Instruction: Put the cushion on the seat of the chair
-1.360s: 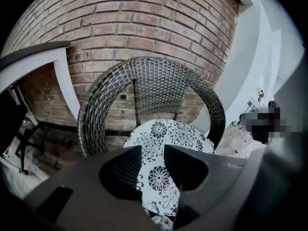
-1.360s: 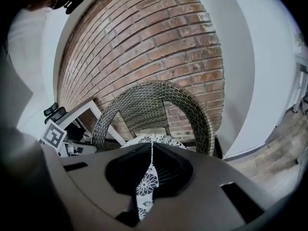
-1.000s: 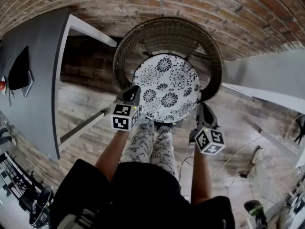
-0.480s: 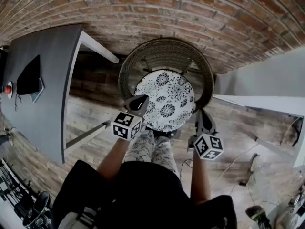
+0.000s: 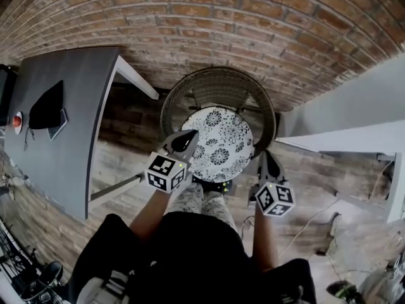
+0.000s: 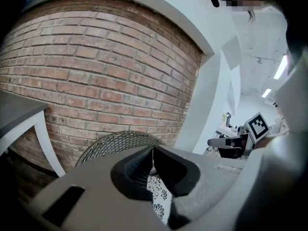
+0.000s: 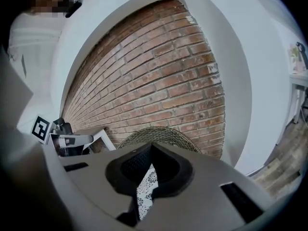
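Head view: the floral cushion [image 5: 217, 145] lies on the wicker chair [image 5: 190, 84] seat at centre frame. The left gripper [image 5: 183, 141] and right gripper [image 5: 271, 164] have lifted off its edges since a second ago.
Left gripper view: jaws pressed together, empty.
Right gripper view: jaws also closed on nothing.

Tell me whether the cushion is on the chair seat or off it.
On it: in the head view the round floral cushion lies flat inside the wicker chair's curved back, filling the seat.

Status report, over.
Left gripper shut, empty. Right gripper shut, empty. Cushion flat on chair seat. Nothing in the way.
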Tool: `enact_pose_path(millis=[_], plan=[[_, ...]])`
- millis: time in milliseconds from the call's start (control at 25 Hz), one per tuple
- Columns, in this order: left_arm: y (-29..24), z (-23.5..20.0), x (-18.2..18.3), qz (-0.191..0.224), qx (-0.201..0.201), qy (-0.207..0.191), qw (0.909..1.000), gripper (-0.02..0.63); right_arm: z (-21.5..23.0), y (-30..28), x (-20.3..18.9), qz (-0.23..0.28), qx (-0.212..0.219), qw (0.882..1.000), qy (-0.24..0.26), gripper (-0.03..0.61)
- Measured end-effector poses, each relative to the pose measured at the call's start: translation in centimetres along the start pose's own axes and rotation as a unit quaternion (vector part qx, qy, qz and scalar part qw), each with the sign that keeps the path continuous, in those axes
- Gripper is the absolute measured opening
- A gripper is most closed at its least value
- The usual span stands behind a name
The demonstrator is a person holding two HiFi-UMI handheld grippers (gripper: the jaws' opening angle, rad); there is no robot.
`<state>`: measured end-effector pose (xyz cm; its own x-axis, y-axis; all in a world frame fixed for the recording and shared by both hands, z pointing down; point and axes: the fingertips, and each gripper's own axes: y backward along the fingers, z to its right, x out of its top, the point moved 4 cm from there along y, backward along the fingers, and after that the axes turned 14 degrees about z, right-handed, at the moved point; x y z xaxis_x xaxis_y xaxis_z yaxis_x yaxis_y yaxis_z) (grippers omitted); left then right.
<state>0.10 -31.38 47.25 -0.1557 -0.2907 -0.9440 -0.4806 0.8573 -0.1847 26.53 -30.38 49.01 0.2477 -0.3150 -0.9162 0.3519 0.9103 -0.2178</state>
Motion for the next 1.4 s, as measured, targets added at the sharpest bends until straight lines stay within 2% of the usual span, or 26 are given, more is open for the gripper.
enact_pose_path(millis=[120, 280, 680, 1080, 1400], plan=[[0.6, 0.8, 2.0, 0.013, -0.014, -0.007, 0.9998, 0.009, -0.9, 0.3, 1.4, 0.011, 0.007, 1.0, 0.007, 0.0], [1.7, 2.0, 4.3, 0.043, -0.036, 0.016, 0.9983, 0.009, -1.7, 0.7, 3.1, 0.022, 0.019, 0.999, 0.02, 0.0], [3.2, 3.3, 7.9, 0.073, -0.042, -0.014, 0.9963, 0.009, -3.4, 1.0, 6.1, 0.045, 0.048, 0.997, 0.034, 0.0], [4.0, 1.6, 9.3, 0.089, -0.016, -0.021, 0.9957, 0.009, -4.5, 0.9, 6.7, 0.042, 0.065, 0.996, 0.039, -0.001], [4.2, 1.7, 9.2, 0.087, -0.016, -0.018, 0.9959, 0.009, -4.6, 0.8, 7.1, 0.045, 0.067, 0.996, 0.04, -0.001]])
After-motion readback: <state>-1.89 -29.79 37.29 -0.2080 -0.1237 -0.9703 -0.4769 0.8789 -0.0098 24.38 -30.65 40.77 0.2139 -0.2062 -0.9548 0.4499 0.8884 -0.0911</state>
